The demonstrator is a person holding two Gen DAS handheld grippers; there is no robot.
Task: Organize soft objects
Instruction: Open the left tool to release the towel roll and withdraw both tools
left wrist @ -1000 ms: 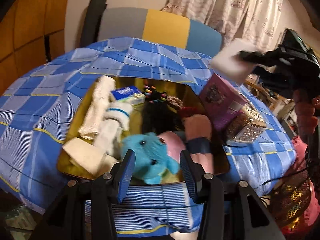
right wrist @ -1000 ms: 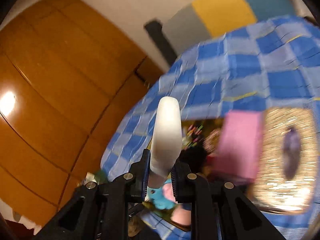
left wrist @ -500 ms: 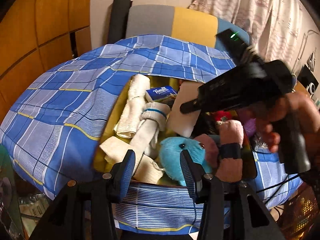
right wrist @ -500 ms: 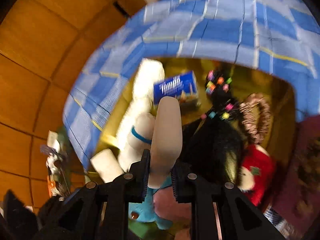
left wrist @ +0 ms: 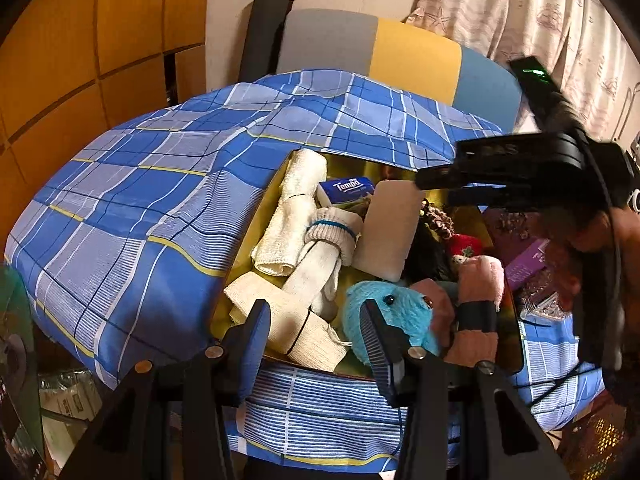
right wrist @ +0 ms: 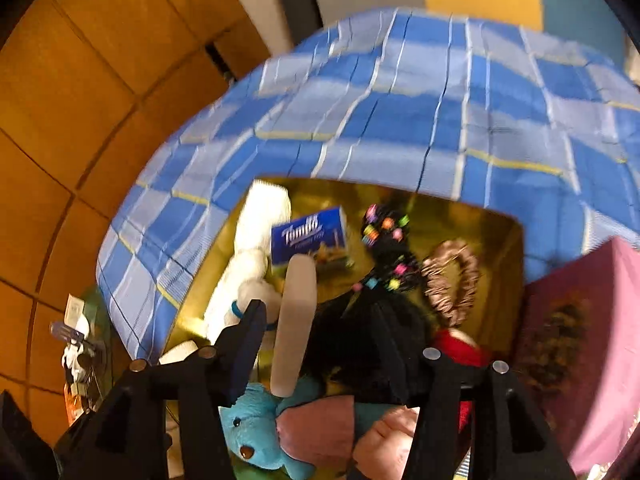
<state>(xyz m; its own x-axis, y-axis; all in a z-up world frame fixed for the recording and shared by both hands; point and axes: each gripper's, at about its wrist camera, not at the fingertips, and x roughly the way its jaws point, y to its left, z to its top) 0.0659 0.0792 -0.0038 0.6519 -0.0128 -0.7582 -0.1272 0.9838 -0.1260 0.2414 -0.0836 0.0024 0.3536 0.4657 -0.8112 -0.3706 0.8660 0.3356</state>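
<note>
- While your right hand-held gripper (right wrist: 320,332) gapes wide at frame centre, the white pad (right wrist: 295,324) stands free between its fingers.
- Your left hand-held gripper (left wrist: 316,334) hangs wide open, lower centre, over the gold tray (left wrist: 256,236).

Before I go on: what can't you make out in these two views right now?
- Left wrist view: right hand-held gripper fingertips hidden behind white foam pad.
- Right wrist view: motion blur smears Tempo tissue pack.
- Blue plush toy: partly hidden by gripper fingers in both.

We hold the left gripper (left wrist: 316,340) low, fingers spread apart. Our right gripper (right wrist: 320,332) reaches in from the right, fingers parted wide.
</note>
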